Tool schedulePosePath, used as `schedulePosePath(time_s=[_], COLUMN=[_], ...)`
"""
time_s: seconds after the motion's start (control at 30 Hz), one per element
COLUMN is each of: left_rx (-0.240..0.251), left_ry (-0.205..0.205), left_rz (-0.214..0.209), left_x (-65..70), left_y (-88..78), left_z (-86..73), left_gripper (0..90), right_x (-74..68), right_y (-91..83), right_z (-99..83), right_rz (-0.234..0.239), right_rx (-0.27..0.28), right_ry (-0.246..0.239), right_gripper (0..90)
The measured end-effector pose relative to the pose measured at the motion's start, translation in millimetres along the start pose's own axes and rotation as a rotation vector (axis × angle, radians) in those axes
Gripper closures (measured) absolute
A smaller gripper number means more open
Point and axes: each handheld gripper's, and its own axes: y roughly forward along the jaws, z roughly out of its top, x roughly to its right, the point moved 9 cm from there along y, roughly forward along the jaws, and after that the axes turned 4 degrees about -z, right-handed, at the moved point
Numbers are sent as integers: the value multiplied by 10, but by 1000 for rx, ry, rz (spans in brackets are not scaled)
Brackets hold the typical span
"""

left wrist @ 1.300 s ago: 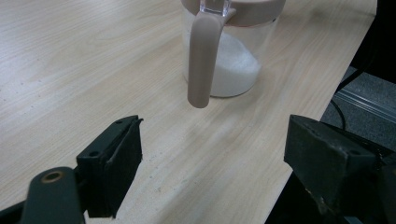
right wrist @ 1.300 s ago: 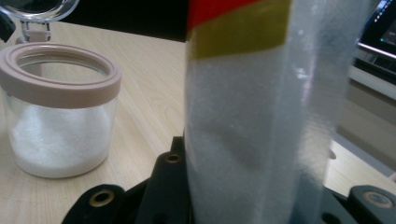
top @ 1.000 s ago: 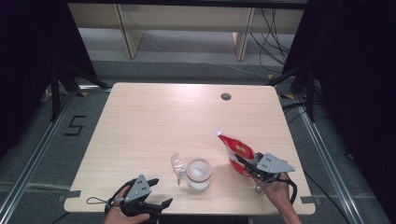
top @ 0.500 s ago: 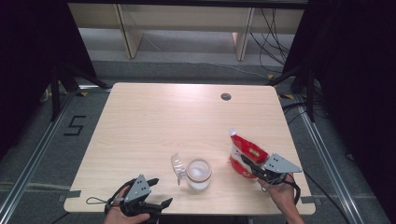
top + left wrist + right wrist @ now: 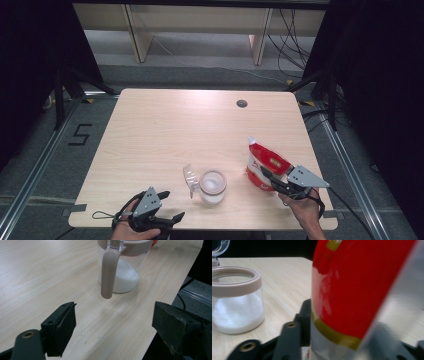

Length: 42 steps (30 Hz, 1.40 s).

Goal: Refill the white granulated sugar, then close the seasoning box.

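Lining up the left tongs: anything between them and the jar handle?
Nothing; in the left gripper view, bare table separates the left tongs from the jar handle.

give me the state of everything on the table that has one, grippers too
jar: lid flipped open, part full of white grains
red pouch: upright, top open
right gripper: at the pouch, jaws just been opening
left gripper: open, holding nothing, facing the jar handle

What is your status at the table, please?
Left gripper open, idle. Right gripper jaws opening around red pouch, now standing beside sugar jar. Nothing in the way.
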Motion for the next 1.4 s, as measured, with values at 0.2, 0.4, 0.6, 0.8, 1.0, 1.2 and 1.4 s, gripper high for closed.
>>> schedulePosePath(time_s=[0.2,0.4,0.6,0.8,1.0,1.2,1.4], left_rx=[15,11,-7,9,8,6,15], left_ry=[-4,-11,-17,-35,-38,-34,-48], left_rz=[-1,-1,18,3,0,-5,-7], left_x=[-6,-10,-39,-6,20,29,42], left_y=[-11,-14,-45,-48,-37,-61,-73], left_z=[28,35,38,81,120,154,201], left_gripper=[187,187,191,220,259,313,371], right_x=[4,35,-13,-94,-113,-136,-143], right_y=[-198,-363,-455,-542,-624,-715,-784], right_z=[4,-53,-109,-166,-203,-227,-245], right_rz=[0,-30,-22,-12,-25,-38,-51], right_rx=[-25,-70,-101,-128,-141,-153,-157], right_ry=[72,116,129,129,130,150,145], right_gripper=[464,396,381,382,382,383,381])
